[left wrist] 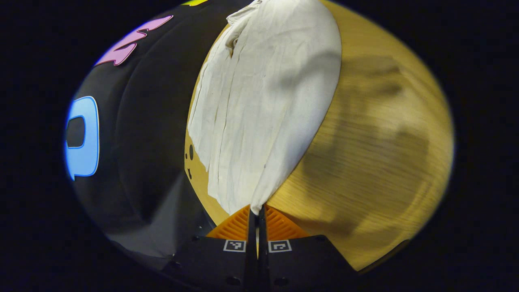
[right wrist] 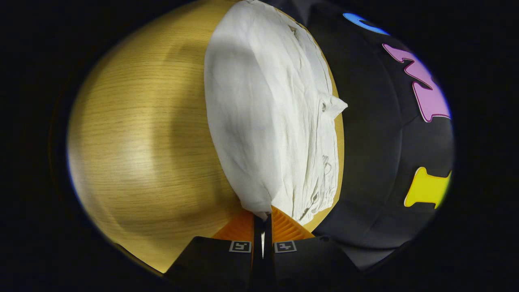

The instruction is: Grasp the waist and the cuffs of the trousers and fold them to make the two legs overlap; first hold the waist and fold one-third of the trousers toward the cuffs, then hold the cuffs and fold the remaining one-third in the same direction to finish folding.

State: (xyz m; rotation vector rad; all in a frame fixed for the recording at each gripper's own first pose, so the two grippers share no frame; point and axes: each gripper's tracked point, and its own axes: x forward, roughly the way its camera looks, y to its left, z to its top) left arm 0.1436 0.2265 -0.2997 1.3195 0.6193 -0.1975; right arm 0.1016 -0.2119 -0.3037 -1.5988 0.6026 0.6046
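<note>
Wood-grain table (left wrist: 365,170) carries the white trousers (left wrist: 259,105), with the booth's black cloth wall (left wrist: 150,121) standing just beyond the table's edge. In the left gripper view, the left gripper (left wrist: 257,213) points forward along the cloth; its jaws are pressed together, pinching a corner of the trousers' near edge. From that pinch the fabric rises and spreads away toward the far end, where a crumpled bunched part lies. Shadows fall on the table to the right of the fabric.

In the right gripper view, the right gripper (right wrist: 262,217) is oriented likewise, pointing along the garment, its jaws closed and pinching the near edge of the trousers (right wrist: 267,113). Fabric lies in overlapping layers, with gathered, wrinkled edges on the right side near the table's edge and the wall (right wrist: 377,134). Bare table (right wrist: 142,134) extends to the left.
</note>
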